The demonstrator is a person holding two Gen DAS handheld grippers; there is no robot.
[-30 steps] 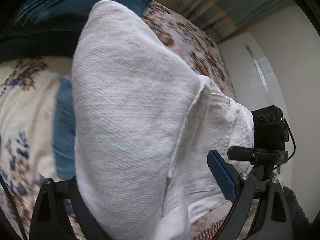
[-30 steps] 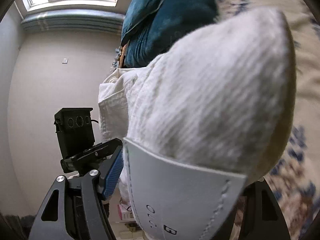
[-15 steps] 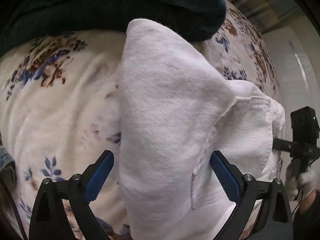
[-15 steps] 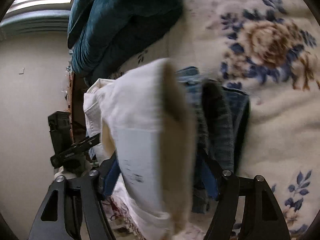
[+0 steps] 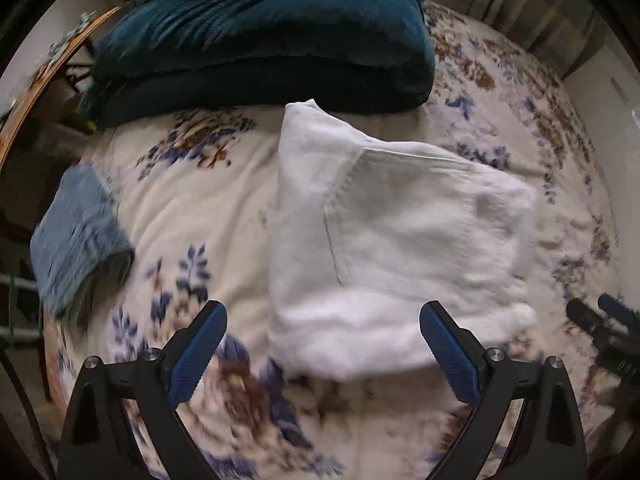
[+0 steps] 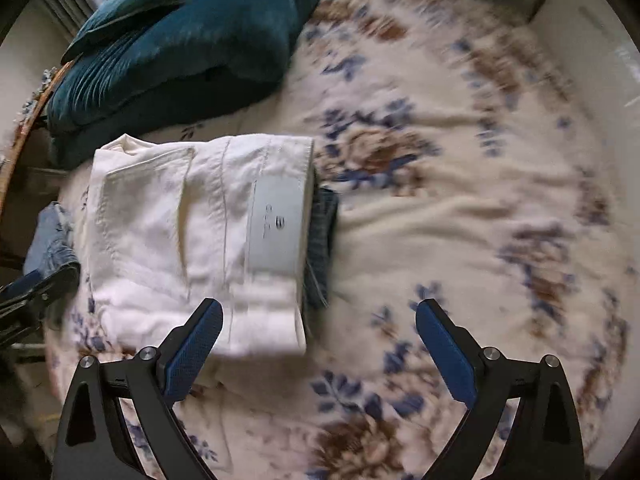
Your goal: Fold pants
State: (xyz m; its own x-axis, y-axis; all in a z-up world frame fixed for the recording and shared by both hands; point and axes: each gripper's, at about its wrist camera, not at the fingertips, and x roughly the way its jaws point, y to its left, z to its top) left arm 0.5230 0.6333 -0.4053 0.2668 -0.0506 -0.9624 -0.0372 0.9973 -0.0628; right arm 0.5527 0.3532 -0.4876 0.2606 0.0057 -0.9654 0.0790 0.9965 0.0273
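Observation:
The white pants (image 5: 384, 240) lie folded in a thick bundle on the floral bedspread (image 5: 192, 216). In the right wrist view the white pants (image 6: 188, 236) show a back pocket and a grey waist label. My left gripper (image 5: 322, 354) is open and empty, just in front of the bundle's near edge. My right gripper (image 6: 318, 354) is open and empty, its left finger (image 6: 192, 352) by the bundle's near corner. The left gripper also shows at the left edge of the right wrist view.
Folded blue jeans (image 5: 76, 232) lie at the bed's left edge. A dark denim piece (image 6: 322, 248) sticks out from under the white bundle's right side. Dark teal cushions (image 5: 264, 44) are stacked at the head of the bed. A wall runs along the right.
Both grippers have let go of the white pants and pulled back. The pants, held up a second ago, now lie folded on the bed.

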